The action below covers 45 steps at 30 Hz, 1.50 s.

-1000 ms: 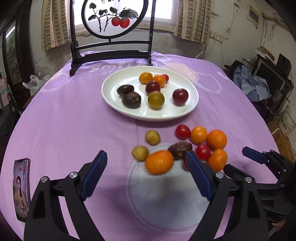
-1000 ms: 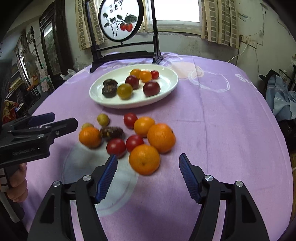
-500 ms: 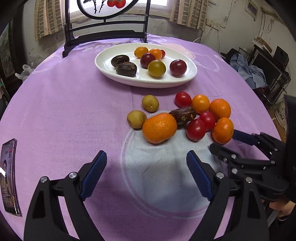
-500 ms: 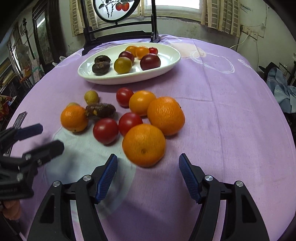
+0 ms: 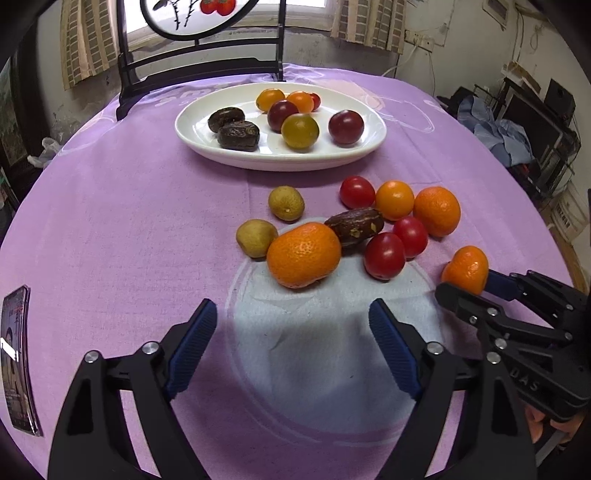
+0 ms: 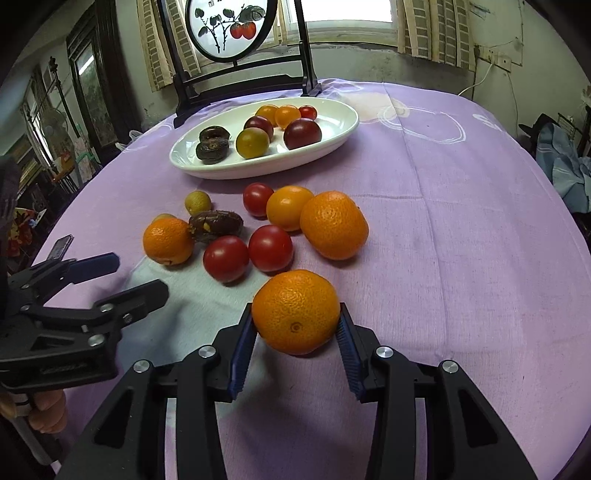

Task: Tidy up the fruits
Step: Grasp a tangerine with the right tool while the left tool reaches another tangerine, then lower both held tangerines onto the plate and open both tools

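Observation:
My right gripper (image 6: 295,332) is shut on an orange mandarin (image 6: 295,312), with a blue pad against each side; it also shows in the left wrist view (image 5: 466,269). My left gripper (image 5: 291,325) is open and empty, just short of another mandarin (image 5: 303,254). Loose on the purple cloth lie a third mandarin (image 6: 334,225), red tomatoes (image 6: 271,247), an orange tomato (image 6: 289,207), a dark date (image 6: 216,226) and two yellow-green fruits (image 5: 286,203). A white oval plate (image 5: 199,136) behind them holds several tomatoes and two dates.
A black wooden stand with a round painted panel (image 6: 231,26) stands at the table's far edge. A phone (image 5: 18,358) lies at the left edge of the table. Clutter and clothes sit off the table at the right.
My right gripper has closed around the nearest mandarin, which now stands apart from the pile. My left gripper has moved a little closer to its mandarin and stays open.

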Each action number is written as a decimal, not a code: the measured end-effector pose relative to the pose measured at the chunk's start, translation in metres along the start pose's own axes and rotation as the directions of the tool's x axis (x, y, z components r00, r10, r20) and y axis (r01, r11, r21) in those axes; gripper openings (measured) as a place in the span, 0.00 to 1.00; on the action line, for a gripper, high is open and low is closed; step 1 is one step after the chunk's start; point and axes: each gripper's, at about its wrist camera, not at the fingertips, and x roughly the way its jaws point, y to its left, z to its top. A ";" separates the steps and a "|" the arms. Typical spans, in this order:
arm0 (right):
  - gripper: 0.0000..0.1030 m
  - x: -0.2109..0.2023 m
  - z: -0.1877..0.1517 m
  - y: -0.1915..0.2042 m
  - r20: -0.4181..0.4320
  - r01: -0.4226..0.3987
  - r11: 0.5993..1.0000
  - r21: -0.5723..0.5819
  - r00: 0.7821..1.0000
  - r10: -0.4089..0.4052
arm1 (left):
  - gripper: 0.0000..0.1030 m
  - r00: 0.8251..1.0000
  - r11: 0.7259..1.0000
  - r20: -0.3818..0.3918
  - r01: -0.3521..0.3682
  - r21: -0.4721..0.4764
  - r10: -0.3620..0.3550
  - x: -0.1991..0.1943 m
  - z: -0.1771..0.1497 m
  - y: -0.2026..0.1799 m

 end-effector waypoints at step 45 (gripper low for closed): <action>0.42 0.031 0.127 0.030 0.091 -0.003 0.989 -0.145 0.996 0.016 | 0.39 0.992 0.992 0.068 -0.099 -0.073 0.104 0.030 0.152 0.038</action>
